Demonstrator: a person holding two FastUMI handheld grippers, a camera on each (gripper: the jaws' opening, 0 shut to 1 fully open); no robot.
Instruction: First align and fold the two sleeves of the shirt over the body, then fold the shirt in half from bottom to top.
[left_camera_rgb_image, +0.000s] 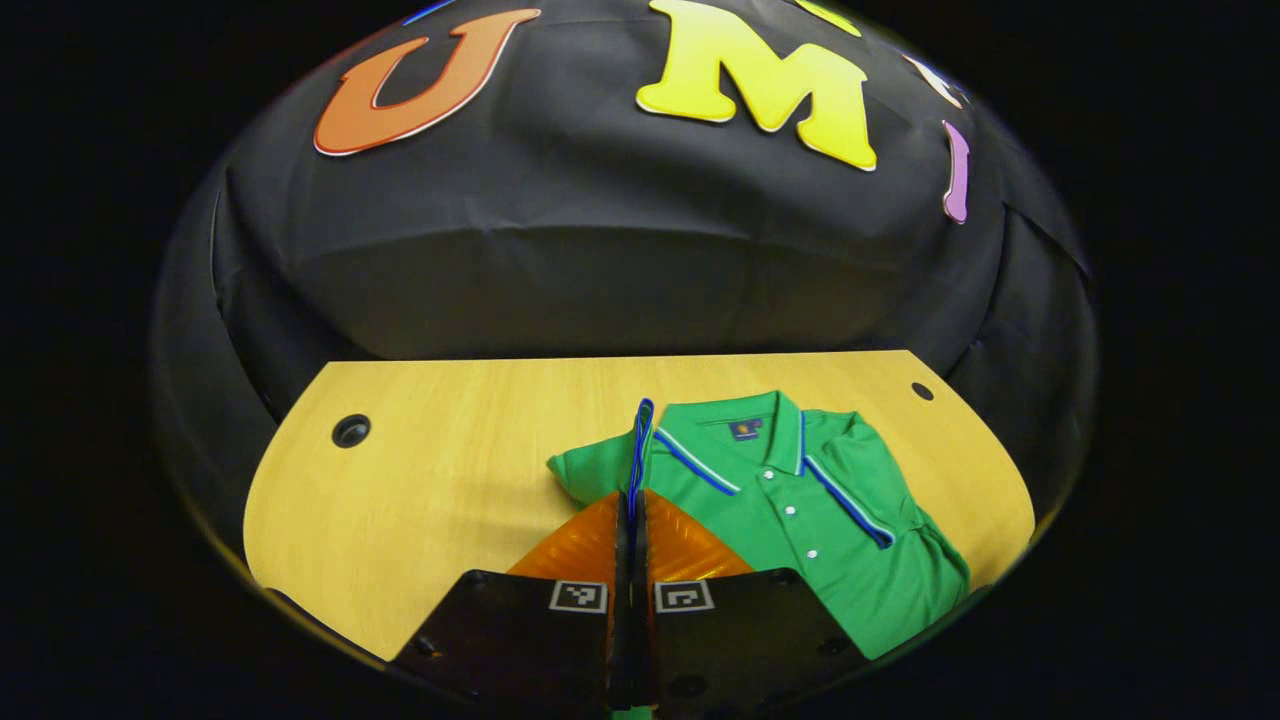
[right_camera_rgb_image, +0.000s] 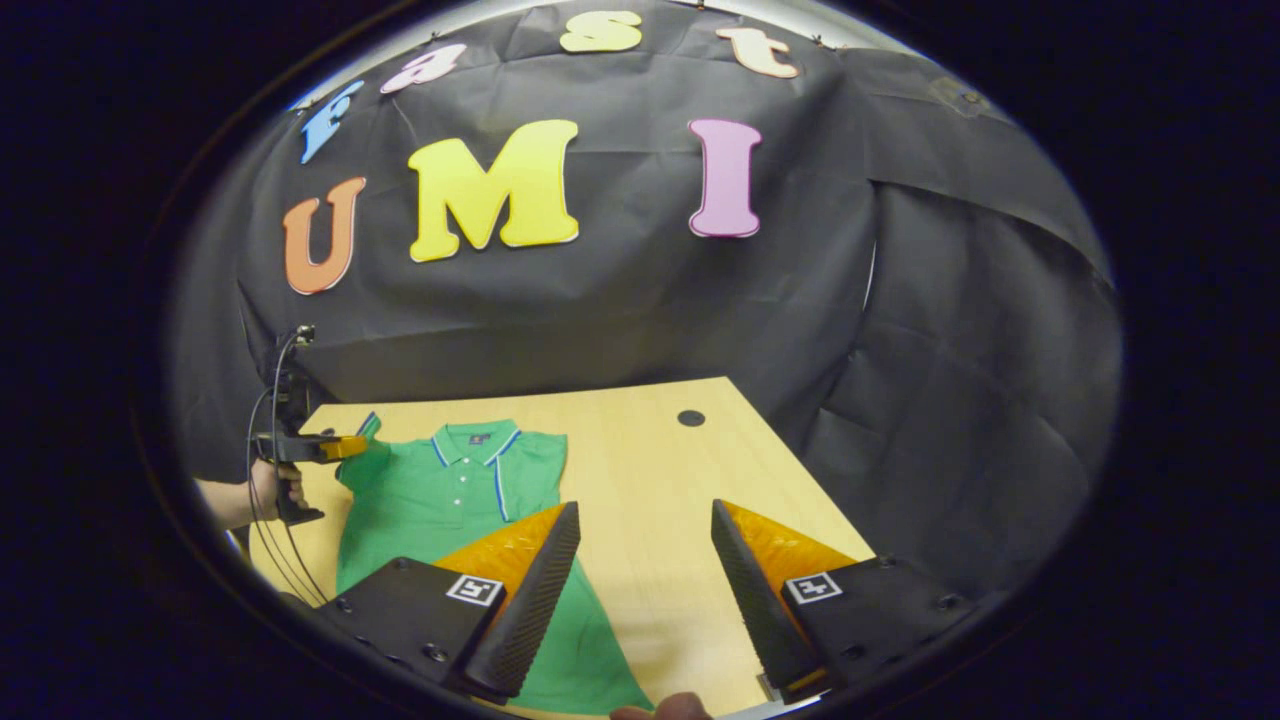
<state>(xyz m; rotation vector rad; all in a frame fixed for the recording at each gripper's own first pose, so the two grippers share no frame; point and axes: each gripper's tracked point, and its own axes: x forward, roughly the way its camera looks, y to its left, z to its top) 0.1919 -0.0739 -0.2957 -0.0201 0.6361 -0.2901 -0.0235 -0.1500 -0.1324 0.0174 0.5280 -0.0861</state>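
In the left gripper view, the left hand-held gripper (left_camera_rgb_image: 632, 500) is seen with its two fingers pressed together, and a blue-trimmed sleeve edge (left_camera_rgb_image: 640, 445) of the green polo shirt (left_camera_rgb_image: 800, 510) is pinched between them and stands up just past the tips. The shirt is spread on the wooden table (left_camera_rgb_image: 440, 480) directly ahead of and to the right of this gripper, collar away from it, with the far sleeve (left_camera_rgb_image: 860, 450) already laid over the body. In the right gripper view, the right hand-held gripper (right_camera_rgb_image: 645, 545) is held wide open above the table, nothing being held or touched by its fingers; bare tabletop is seen in the gap between them. The shirt lies ahead and to the left of this gripper, and the lower part of the garment passes beneath its left finger (right_camera_rgb_image: 530, 590). Farther off on the left of the same view, the left gripper is seen at the shirt's sleeve, gripped by a person's hand (right_camera_rgb_image: 268, 490) with cables trailing from it. A dark round hole (right_camera_rgb_image: 691, 418) is seen in the table beyond the open gripper, well apart from the shirt. A fingertip (right_camera_rgb_image: 665, 710) is visible at the bottom edge of that view.
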